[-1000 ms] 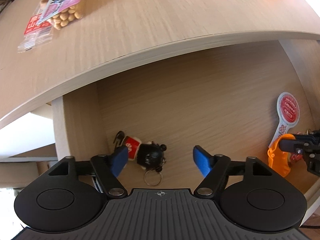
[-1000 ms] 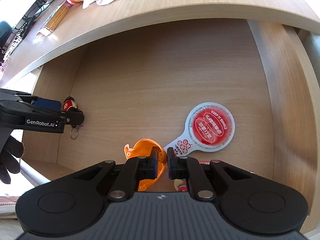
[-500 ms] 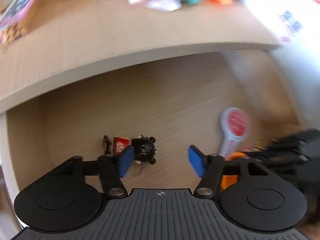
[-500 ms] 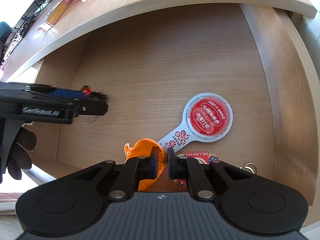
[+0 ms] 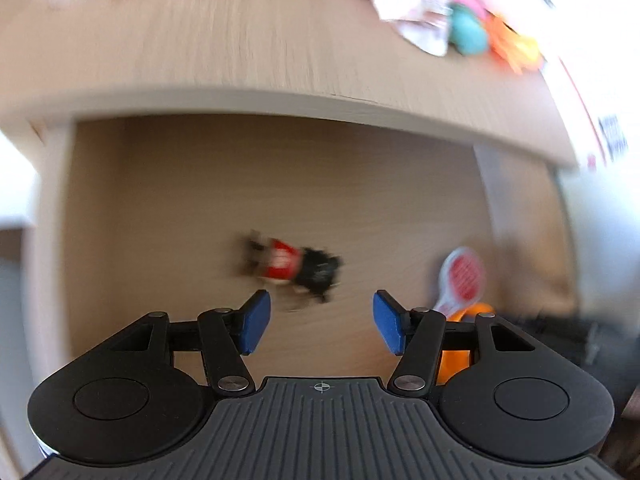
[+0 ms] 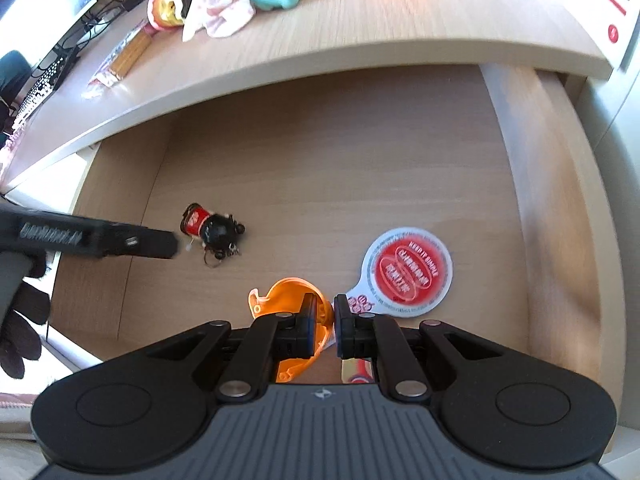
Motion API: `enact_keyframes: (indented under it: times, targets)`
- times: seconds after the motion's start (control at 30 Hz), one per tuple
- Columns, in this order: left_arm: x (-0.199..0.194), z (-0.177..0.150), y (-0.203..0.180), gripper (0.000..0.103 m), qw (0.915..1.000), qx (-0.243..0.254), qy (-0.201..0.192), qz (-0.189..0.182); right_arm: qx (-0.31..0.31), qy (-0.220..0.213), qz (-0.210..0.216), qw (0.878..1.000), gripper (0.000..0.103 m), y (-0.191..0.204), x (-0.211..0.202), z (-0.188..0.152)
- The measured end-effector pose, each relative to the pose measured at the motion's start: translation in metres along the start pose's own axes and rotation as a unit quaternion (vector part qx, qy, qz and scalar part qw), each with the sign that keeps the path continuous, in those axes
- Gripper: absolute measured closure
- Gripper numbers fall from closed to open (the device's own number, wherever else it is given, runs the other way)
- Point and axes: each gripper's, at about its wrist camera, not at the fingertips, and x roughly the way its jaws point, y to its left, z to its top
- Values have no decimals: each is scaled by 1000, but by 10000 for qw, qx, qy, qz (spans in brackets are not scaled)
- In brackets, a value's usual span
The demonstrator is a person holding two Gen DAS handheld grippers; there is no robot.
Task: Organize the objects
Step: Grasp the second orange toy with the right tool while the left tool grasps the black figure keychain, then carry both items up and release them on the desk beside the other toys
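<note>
Under the desk [image 6: 360, 28] edge, the open drawer [image 6: 340, 168] is the workspace, w/ three things on its floor. Biggest is the round red-and-white paddle sign [image 6: 408, 270] at near right, handle pointing toward the near edge. Next is the orange plastic piece [image 6: 288, 300], near centre, just left of the sign's handle. Smallest is the black-and-red toy keychain [image 6: 214, 232], left of centre, lying loose w/ its ring toward the near side.

Right gripper [image 6: 330, 324]: fingers clenched on the orange piece's rim, so that item is held. Left gripper [image 5: 320, 316]: fingers released, nothing between them; keychain [image 5: 296, 266] sits just beyond the tips. Left view is blurred, so fine detail is unclear.

Probable step: placing the orange piece. To do it well, set it flat on bare wood btwn keychain and sign, clear of the sign's handle, and unclench only once it rests. Keep the left gripper off to the side so the two don't collide.
</note>
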Motion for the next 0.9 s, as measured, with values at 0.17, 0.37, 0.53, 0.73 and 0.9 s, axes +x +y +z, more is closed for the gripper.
enact_keyframes:
  times: [0.17,0.37,0.53,0.73,0.9]
  targets:
    - [21,16,-14,42,9973,-82,-243,684,-41,-73,-135,9999,94,-2,-10,-2]
    - [38,18,-22,42,9933,200,-268,1107,-43,-88,-315,9995,94,-9,-19,-7]
    - [38,10,-31,70,9881,923,-475,1133,-62,-123,-479,9988,94,-14,-19,-5]
    - [30,-10,-37,71,9794,1814,97,878,-160,-210,-500,9984,94,-10,-21,2]
    - [-36,-14,-45,71,9809,1935,-105,148,-275,-449,-404,9978,94,3,-37,19]
